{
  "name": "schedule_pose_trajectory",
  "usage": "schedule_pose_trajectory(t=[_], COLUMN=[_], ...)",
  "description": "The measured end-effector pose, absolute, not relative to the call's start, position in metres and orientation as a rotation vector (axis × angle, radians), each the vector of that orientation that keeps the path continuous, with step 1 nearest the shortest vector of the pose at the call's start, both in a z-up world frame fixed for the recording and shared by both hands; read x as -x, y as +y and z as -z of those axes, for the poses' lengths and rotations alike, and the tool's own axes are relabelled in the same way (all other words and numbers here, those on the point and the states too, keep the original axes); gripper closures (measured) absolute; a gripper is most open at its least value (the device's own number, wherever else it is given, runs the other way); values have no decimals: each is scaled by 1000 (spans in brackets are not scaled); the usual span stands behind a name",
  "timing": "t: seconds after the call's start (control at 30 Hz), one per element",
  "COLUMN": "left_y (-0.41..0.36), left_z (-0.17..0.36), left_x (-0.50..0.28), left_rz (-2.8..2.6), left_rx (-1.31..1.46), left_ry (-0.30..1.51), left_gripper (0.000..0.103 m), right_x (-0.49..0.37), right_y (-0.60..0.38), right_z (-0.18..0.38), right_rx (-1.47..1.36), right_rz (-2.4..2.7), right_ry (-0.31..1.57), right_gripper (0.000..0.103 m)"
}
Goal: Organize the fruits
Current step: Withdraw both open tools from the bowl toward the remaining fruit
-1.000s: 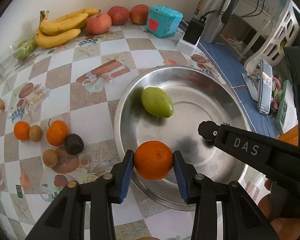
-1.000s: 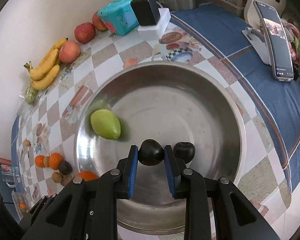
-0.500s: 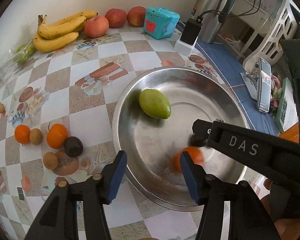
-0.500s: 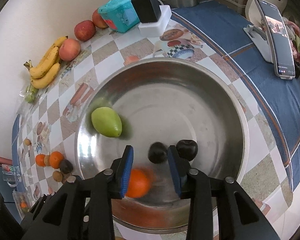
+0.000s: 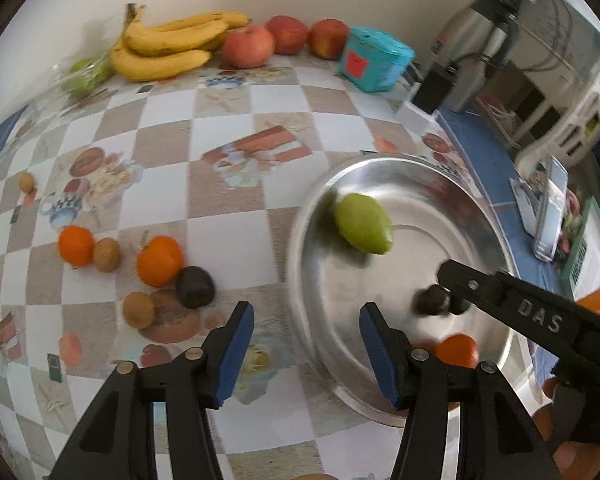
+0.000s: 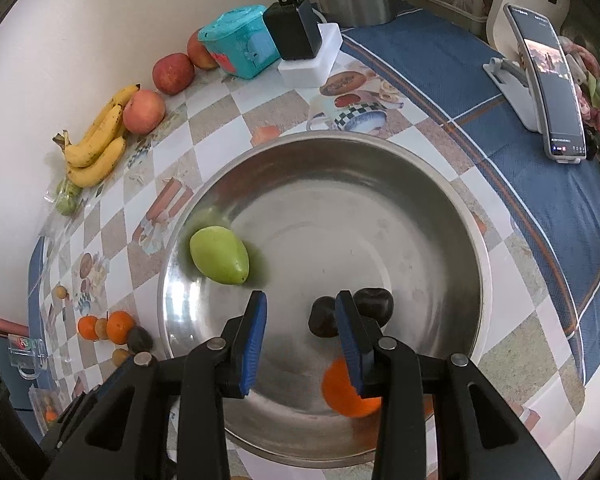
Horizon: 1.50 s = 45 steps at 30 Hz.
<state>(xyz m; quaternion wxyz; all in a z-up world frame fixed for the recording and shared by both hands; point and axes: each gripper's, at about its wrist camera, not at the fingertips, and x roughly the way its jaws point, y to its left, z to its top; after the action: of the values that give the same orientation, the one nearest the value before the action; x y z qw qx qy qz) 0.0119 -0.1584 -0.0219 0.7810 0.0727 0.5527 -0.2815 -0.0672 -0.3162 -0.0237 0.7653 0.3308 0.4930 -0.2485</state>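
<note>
**Loose fruit in bowl, both grippers empty: roll and collision risk**

Left gripper [image 5: 306, 338] has its fingers spread, nothing between them. The steel bowl [image 5: 300, 280] rim passes under the gap, nearer the right finger. Right gripper [image 6: 302, 338] has its fingers parted too, nothing pinched, hanging over the bowl floor.

Fruit already in the bowl: green mango [image 6: 219, 255] beyond the right gripper's left finger, dark plum [image 6: 323, 317] just inside its right finger, second dark plum [image 6: 374, 303] partly behind that finger, orange [image 6: 350, 390] under the same finger, smeared, probably rolling.

Remaining fruit sits on the tablecloth [image 5: 228, 240] beyond the left gripper's left finger: two oranges [image 5: 159, 261], kiwis [image 5: 106, 255], dark fruit [image 5: 195, 287]. Bananas [image 5: 168, 46] and apples [image 5: 247, 46] lie far off by the wall.

Risks, as judgement:
- Orange may knock the plums around on the smooth metal.
- Right gripper's right finger is very near the plum, so any drop or sideways drift bumps it.
- Left gripper reaching for the cluster could nudge neighbours, since the fruit touch each other and round ones roll away.
- The two grippers are close over the bowl and could clash.
</note>
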Motion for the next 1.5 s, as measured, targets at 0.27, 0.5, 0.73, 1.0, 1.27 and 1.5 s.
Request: schedule_pose_trajectory(t=[0.27, 0.5, 0.73, 1.0, 1.27, 1.5], left_y=[-130, -107, -90, -79, -72, -69], left_z=[19, 14, 11, 11, 21, 23], left_x=[-32, -44, -51, -53, -58, -58], left_rz=[502, 422, 365, 317, 247, 227], left_rx=[-47, 19, 56, 73, 78, 85], left_ry=[1215, 1214, 1209, 1216, 1256, 1262], left_gripper=[44, 44, 44, 35, 1, 1], right_x=[62, 53, 44, 39, 34, 31], right_y=[-307, -290, -272, -259, -254, -251], right_z=[22, 18, 14, 13, 14, 17], right_rx=[-682, -624, -563, -519, -467, -452], right_rz=[504, 450, 394, 363, 367, 354], right_ry=[1077, 1082, 1086, 1096, 1114, 1122], right_gripper=[66, 66, 66, 66, 36, 34])
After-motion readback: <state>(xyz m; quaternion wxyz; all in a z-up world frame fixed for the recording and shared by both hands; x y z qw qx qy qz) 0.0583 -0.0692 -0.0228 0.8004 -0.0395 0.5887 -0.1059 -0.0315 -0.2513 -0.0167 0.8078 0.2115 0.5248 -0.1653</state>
